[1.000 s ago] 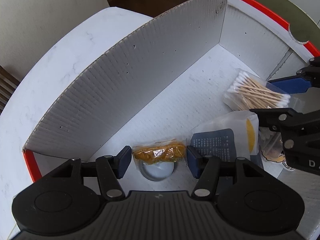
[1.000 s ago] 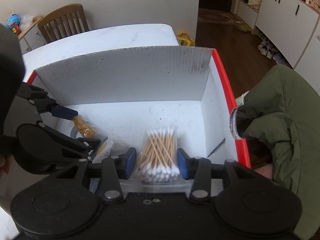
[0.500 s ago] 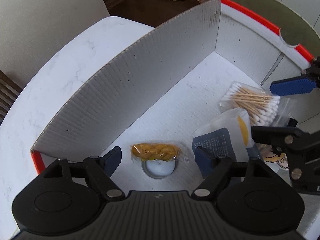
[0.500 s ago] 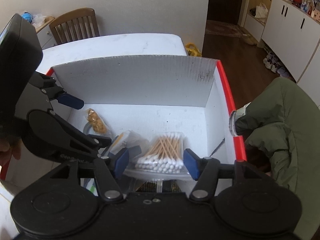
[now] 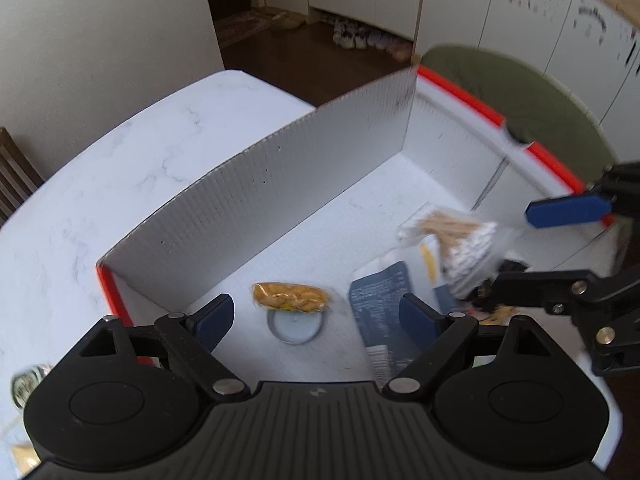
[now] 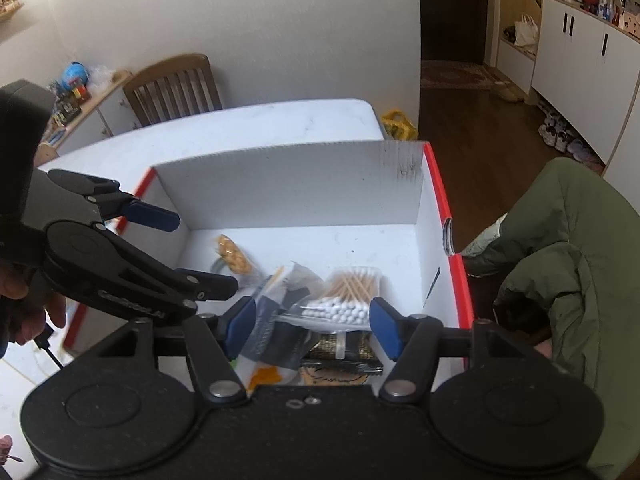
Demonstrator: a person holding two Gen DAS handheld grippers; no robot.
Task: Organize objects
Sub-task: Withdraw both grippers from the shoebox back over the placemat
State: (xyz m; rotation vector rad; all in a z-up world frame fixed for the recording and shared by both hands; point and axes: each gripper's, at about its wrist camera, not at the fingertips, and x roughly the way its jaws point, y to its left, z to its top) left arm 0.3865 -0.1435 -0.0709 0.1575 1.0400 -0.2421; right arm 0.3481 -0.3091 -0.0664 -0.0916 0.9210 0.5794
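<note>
— What does the box (image 6: 436,200) hold?

— It is a white corrugated box with a red rim, standing on a white marbled table (image 5: 120,160). On its floor lie a clear pack of cotton swabs (image 6: 350,296) with wooden sticks, a crinkly packet of yellow snacks (image 5: 290,297) partly over a round grey lid (image 5: 295,327), and a flat pouch with dark blue print (image 5: 380,304)

— Where do they sit in the box?

— The swabs are toward the red-rimmed side wall, the snack packet toward the opposite end near the tall back wall, the pouch between them

— And the grippers?

— The left gripper (image 5: 318,318) hangs over the box with its jaws spread wide, holding nothing. The right gripper (image 6: 314,324) is also gaping wide, its blue pads either side of the swab pack without touching it

— Anything unclear?

— The swabs are blurred in the left view. Under them, at the near edge of the box, lie a dark packet and something orange, half hidden by the gripper body, so I cannot tell what they are. A green jacket (image 6: 568,264) lies beside the box
</note>
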